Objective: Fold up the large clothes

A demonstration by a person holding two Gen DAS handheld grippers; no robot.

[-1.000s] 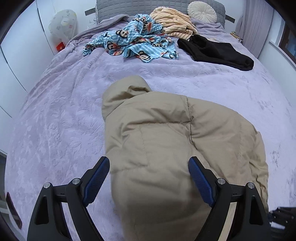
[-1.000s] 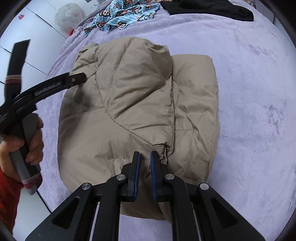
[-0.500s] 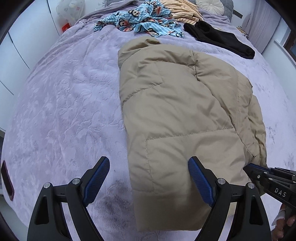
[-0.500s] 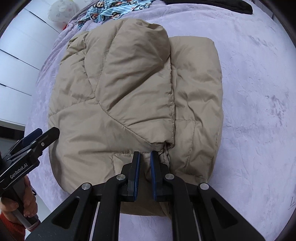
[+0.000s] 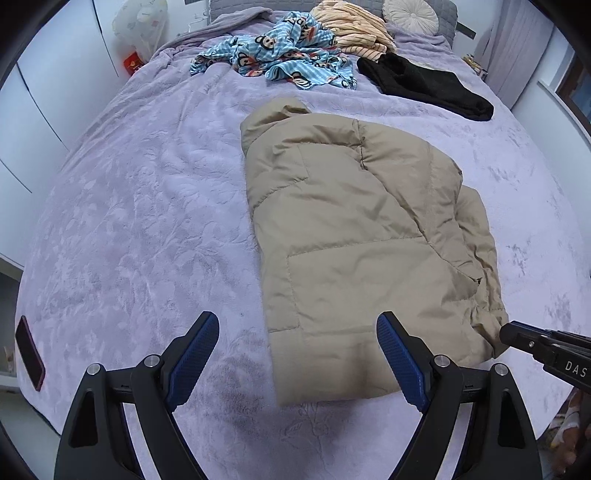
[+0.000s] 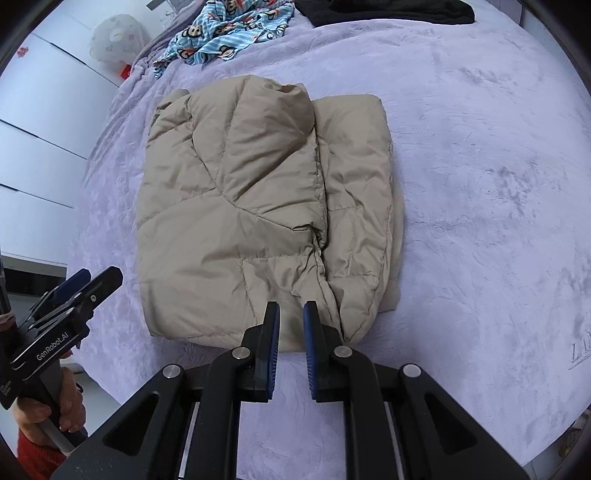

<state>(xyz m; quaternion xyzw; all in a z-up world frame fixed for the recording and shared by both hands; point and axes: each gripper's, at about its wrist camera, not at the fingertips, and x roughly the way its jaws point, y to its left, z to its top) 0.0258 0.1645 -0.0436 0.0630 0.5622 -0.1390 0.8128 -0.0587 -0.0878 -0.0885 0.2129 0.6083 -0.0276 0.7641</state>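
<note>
Left gripper (image 5: 297, 356) wide open; right gripper (image 6: 291, 314) — narrowly parted, just opening, empty

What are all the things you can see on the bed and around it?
puffy jacket: one, beige, folded, middle of the bed
bedspread: one, lilac, covering the bed
monkey-print cloth: one, light blue, crumpled, far end
striped cloth: one, cream and orange, far end
black garment: one, far right
round cushion: one, cream, at the headboard
phone: one, dark, left bed edge
left hand-held gripper: one, black with blue pads, open, empty
right hand-held gripper: one, same colours, slightly open, empty
person's hand: one, holding the left handle
</note>
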